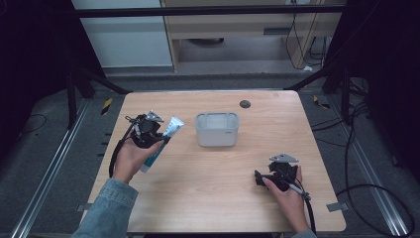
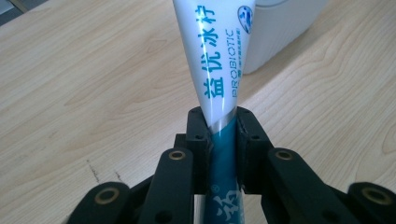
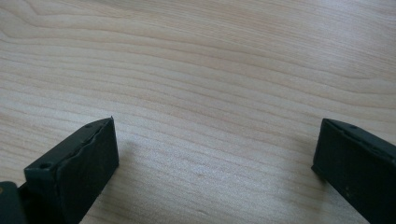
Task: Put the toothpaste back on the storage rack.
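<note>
High view: left gripper (image 1: pixel 157 133) on the left side of the table (image 1: pixel 213 198), clamped on a tube (image 1: pixel 163 143) of toothpaste. Tube sits slanted, white flat end up toward the tub (image 1: pixel 217 129), teal end down past the left hand (image 1: pixel 130 158). Tub is a pale, open rectangular bin near table centre, just right of the tube's top end, not touching it. Left gripper view: jaws closed tight on the tube (image 2: pixel 219 84) about where white print meets the teal part; tub corner (image 2: pixel 280 32) behind it. Right gripper (image 1: pixel 261 178) low on the right side, held by the right hand (image 1: pixel 289 196), well apart from tub. Right gripper view: jaws spread wide, holding nothing, bare wood (image 3: pixel 210 84) between them. Small dark disc (image 1: pixel 244 104) near the far edge.
</note>
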`<action>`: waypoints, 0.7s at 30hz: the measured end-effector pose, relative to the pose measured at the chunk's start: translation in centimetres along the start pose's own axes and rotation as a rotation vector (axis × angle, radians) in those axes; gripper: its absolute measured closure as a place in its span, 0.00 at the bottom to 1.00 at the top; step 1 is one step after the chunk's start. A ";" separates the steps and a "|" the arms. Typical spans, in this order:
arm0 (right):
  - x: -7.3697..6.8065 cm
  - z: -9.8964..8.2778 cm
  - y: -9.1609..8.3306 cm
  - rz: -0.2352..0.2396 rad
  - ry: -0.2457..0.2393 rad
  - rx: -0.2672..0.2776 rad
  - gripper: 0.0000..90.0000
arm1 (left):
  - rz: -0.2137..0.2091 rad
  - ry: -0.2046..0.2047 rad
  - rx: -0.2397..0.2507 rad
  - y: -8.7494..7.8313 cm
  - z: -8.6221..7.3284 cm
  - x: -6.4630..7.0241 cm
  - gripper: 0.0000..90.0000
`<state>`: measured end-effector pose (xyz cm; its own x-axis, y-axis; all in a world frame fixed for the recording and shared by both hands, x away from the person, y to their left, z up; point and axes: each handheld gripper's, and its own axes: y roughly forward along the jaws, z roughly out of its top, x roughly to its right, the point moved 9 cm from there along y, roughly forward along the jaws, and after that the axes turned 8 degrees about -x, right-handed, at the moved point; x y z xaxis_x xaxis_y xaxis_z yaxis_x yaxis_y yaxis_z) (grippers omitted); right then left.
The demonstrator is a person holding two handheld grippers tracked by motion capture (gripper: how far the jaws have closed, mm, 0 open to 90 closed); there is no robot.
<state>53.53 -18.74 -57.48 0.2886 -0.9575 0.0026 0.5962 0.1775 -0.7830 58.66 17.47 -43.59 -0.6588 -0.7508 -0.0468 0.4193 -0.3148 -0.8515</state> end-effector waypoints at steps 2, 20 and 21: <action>0.0 0.0 0.0 0.000 0.000 0.000 0.00 | 0.005 -0.001 0.000 -0.2 0.2 -0.2 0.86; 0.0 0.0 0.0 0.000 0.000 0.000 0.00 | -0.014 0.025 0.042 -0.1 3.8 1.0 0.86; 0.0 0.0 0.0 0.000 0.000 0.000 0.00 | -0.019 0.035 0.034 0.1 4.0 1.3 0.86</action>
<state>53.53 -18.74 -57.48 0.2884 -0.9575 0.0025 0.5963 0.1775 -0.7829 60.32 14.16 -41.61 -0.6880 -0.7240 -0.0500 0.4274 -0.3485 -0.8342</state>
